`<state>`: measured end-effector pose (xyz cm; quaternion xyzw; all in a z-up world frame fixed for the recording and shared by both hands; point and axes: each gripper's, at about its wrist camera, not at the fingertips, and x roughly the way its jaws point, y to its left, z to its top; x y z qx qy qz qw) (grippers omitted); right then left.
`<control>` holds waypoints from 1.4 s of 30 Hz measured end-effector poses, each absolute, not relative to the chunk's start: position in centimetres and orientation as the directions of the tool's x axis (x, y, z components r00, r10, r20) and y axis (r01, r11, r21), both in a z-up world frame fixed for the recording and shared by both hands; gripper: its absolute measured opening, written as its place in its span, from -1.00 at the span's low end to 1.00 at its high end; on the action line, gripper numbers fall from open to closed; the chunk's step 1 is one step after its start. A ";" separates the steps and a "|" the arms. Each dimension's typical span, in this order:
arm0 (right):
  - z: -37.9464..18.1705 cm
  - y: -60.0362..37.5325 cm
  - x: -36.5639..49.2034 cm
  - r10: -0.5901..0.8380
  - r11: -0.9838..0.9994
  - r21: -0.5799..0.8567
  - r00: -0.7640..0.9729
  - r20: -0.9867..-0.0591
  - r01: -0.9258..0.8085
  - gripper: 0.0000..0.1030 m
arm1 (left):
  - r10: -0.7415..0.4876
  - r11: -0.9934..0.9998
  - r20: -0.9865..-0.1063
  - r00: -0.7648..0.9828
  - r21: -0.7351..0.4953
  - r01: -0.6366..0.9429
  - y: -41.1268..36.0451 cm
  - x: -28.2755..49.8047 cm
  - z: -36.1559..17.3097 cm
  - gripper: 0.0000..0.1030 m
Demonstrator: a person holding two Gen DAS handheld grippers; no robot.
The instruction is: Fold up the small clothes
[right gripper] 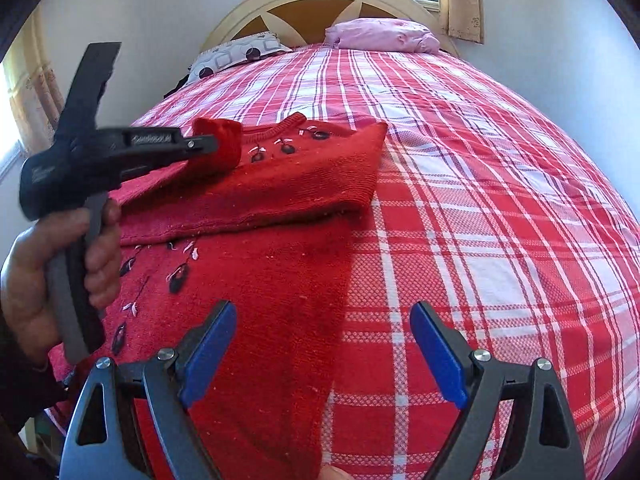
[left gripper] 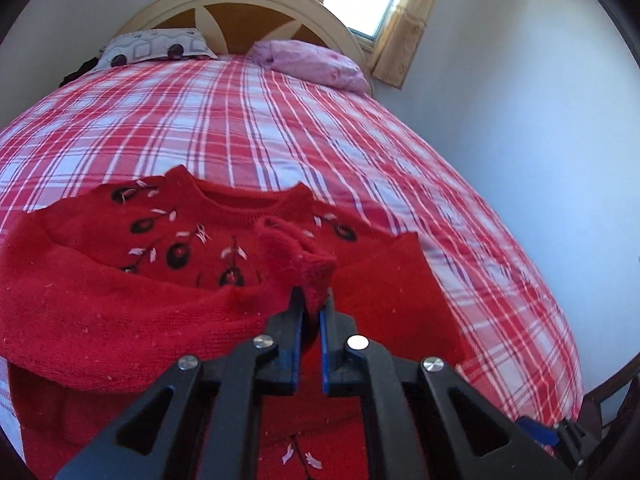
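Note:
A small red knitted sweater [left gripper: 120,304] [right gripper: 280,280] with black and white embroidery lies flat on the plaid bedspread. One sleeve [right gripper: 280,196] is folded across its chest. My left gripper [left gripper: 313,300] [right gripper: 208,142] is shut on the sleeve's ribbed cuff [left gripper: 316,272] [right gripper: 224,140], holding it above the chest near the neckline. A hand holds that gripper's handle at the left of the right wrist view. My right gripper [right gripper: 322,312] stands open over the sweater's right edge near its hem, with nothing between its blue pads [right gripper: 436,352].
The bed carries a red and white plaid cover [left gripper: 360,140] [right gripper: 480,200]. A patterned pillow [left gripper: 156,46] [right gripper: 236,56] and a pink pillow [left gripper: 316,64] [right gripper: 384,36] lie by the cream headboard [left gripper: 280,4]. A white wall runs along the bed's right side.

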<state>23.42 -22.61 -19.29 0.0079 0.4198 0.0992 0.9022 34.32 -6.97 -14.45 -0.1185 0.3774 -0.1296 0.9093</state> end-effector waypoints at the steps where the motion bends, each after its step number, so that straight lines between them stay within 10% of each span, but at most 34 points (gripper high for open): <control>1: -19.3 -22.7 23.5 0.185 0.980 0.099 0.628 -0.756 -0.170 0.72 | -0.315 0.944 -0.660 0.682 -0.289 0.157 -7.3 33.8 -14.3 -0.64; 4: -19.1 -22.7 24.0 0.195 0.979 0.111 0.630 -0.752 -0.170 0.72 | -0.289 0.956 -0.645 0.707 -0.228 0.183 -6.1 31.9 -13.0 0.23; 6: -18.6 -22.5 24.4 0.207 0.977 0.119 0.636 -0.743 -0.178 0.72 | -0.266 0.964 -0.609 0.747 -0.184 0.193 -4.4 30.5 -12.3 0.46; 18: -17.7 -17.3 31.1 0.422 0.907 0.332 0.562 -0.712 -0.261 0.65 | 0.134 0.987 -0.760 0.636 0.044 -0.156 9.4 29.0 -18.5 0.48; 27: -21.3 -14.2 35.9 0.404 0.915 0.344 0.484 -0.776 -0.211 0.00 | 0.084 0.967 -0.786 0.612 -0.084 -0.240 11.5 29.7 -20.2 0.82; 32: -20.9 -13.0 35.7 0.423 0.903 0.319 0.478 -0.770 -0.287 -0.73 | 0.068 0.961 -0.784 0.617 -0.114 -0.251 12.1 29.1 -20.5 0.82; 42: -16.1 -15.7 35.0 0.392 0.917 0.243 0.602 -0.695 -0.316 -0.82 | 0.072 0.961 -0.791 0.608 -0.107 -0.253 12.4 29.6 -20.7 0.86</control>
